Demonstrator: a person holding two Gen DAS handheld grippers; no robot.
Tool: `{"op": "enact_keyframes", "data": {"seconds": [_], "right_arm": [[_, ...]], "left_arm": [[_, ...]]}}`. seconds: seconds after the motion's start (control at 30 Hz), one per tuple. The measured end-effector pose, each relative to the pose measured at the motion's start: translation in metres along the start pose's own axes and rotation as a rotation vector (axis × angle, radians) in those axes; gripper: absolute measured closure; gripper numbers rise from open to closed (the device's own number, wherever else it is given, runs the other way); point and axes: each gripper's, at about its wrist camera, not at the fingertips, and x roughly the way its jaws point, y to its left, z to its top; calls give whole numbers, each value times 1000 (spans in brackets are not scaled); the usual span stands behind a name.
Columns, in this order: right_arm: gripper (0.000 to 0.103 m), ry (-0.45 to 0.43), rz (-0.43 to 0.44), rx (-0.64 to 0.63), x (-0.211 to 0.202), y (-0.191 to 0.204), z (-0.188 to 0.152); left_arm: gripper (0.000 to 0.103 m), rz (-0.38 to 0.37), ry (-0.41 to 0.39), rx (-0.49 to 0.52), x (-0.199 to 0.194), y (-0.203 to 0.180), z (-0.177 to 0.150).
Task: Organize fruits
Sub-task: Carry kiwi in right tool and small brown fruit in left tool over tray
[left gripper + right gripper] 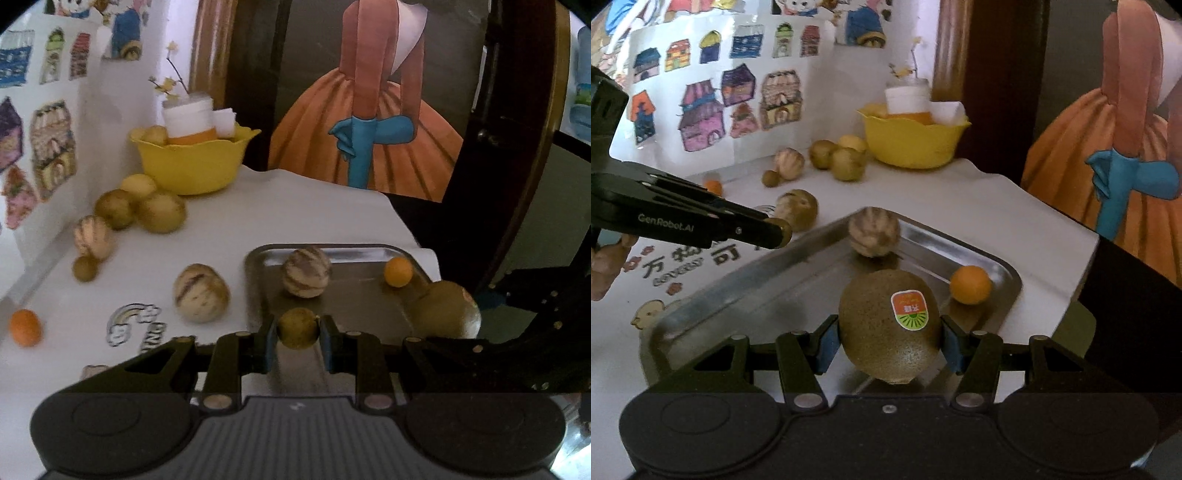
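Over steel tray: fuzzy oval kiwi (R tool).

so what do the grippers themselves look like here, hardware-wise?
Both match: black linkage arms with brass-coloured pivot pins, blue pads on the jaws, and a ribbed grey-black body flanked by two round caps. The left gripper carries white "GenRobot.AI" lettering on its side; the right gripper shows no marking. No cables visible.

A white table stood against a wall covered in children's drawings of houses — bright, crayon-like. A rainbow sticker lay on the tabletop. Behind hung a poster of a woman in an orange gown.
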Motion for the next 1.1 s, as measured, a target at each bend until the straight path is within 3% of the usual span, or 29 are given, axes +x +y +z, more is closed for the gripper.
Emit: {"op": "enact_keyframes", "data": {"seconds": [0.33, 1.1], "right_arm": [[45, -6, -43, -17, 17, -8, 4], [45, 9, -52, -12, 29, -13, 0]], "left_arm": [[76, -14, 20, -37, 29, -7, 0], [76, 2, 49, -29, 41, -7, -5]]}}
